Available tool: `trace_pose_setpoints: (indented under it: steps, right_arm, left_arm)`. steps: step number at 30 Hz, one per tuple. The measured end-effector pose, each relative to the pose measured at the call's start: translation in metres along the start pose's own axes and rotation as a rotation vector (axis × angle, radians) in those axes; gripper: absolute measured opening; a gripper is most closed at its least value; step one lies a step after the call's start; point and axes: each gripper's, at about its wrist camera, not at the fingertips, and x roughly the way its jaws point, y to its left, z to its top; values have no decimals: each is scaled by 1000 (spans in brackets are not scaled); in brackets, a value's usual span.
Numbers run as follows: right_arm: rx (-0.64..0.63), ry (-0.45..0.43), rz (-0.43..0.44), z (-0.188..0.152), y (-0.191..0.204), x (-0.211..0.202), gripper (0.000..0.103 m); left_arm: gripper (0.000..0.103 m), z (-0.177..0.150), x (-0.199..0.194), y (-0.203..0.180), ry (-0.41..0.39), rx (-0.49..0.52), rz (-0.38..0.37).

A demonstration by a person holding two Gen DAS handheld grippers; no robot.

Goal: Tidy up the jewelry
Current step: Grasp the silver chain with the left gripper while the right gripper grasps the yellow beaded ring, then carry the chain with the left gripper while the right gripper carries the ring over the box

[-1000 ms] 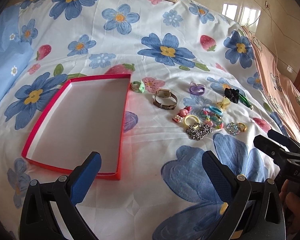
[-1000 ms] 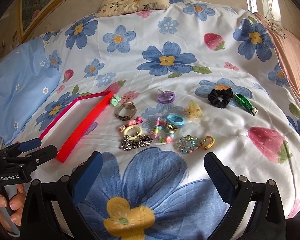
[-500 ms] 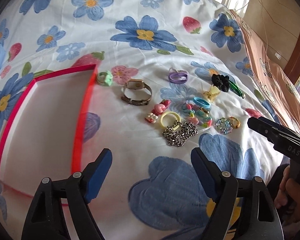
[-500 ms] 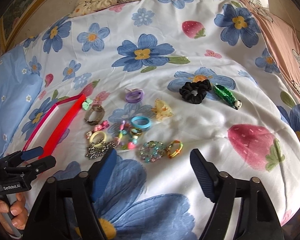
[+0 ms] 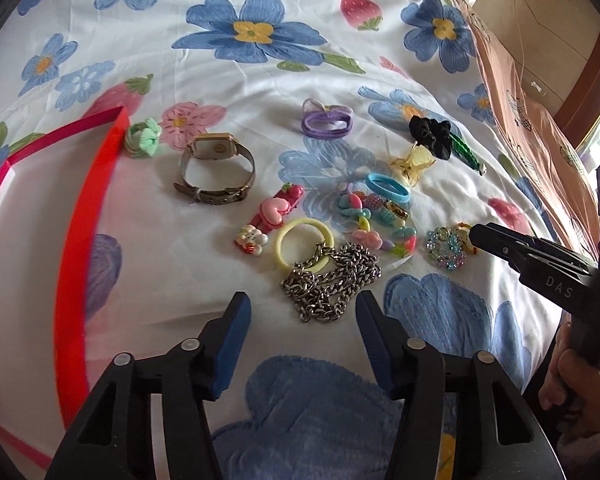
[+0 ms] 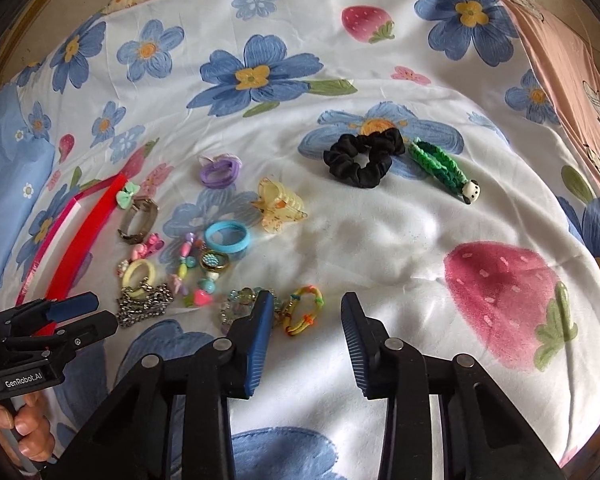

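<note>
A heap of small jewellery and hair accessories lies on a white bedspread (image 5: 228, 80) printed with blue flowers and red strawberries. Nearest the left gripper (image 5: 302, 320) is a silver metal curb chain (image 5: 332, 282), piled loosely and overlapping the lower edge of a pale yellow plastic ring (image 5: 304, 244). The left gripper's two blue-padded fingers are spread apart with nothing between them, poised just short of the chain.

Left of the yellow ring sit a pink heart-and-strawberry hair clip (image 5: 278, 208) and a small white flower charm (image 5: 252, 239). Further back stands a gold-cased wristwatch with a grey mesh strap (image 5: 216, 168), and beside it a mint green fabric bow tie (image 5: 143, 138), which rests against the corner of a shallow red-rimmed box (image 5: 96, 184) on the left.

To the right of the chain lies a bracelet of multicoloured plastic beads (image 5: 374, 220), a sky-blue elastic band (image 5: 388, 188), and a sparkly blue crystal bracelet (image 5: 446, 248). Behind these are a translucent yellow butterfly claw clip (image 6: 280, 206), a purple hair tie (image 6: 220, 170), a black fabric scrunchie (image 6: 362, 156), and a green braided strap ending in a small panda head (image 6: 440, 170).

The right gripper (image 6: 304, 316) hovers with its fingers parted and empty, just beside a yellow-and-orange woven cord bracelet (image 6: 304, 308).
</note>
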Motion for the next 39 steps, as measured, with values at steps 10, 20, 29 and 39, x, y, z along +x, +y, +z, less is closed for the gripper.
trace_pose_setpoints:
  steps: [10,20,29,39]
  right_arm:
    - [1,7,9,-4,-1,3,5]
    - [-13,-58,79,6,17,-24,4]
    - [-76,-77,175,13,64,-32,4]
    - [-121,-65,227,13,94,-32,4]
  left_arm:
    - [8,-2,9,-9,3,34,-51]
    - [7,-8,-43,-3,-98,6,-57]
    - [0,-21,-99,23,-191,-44,-44]
    - [0,-22,-130,35,-243,-68,-25]
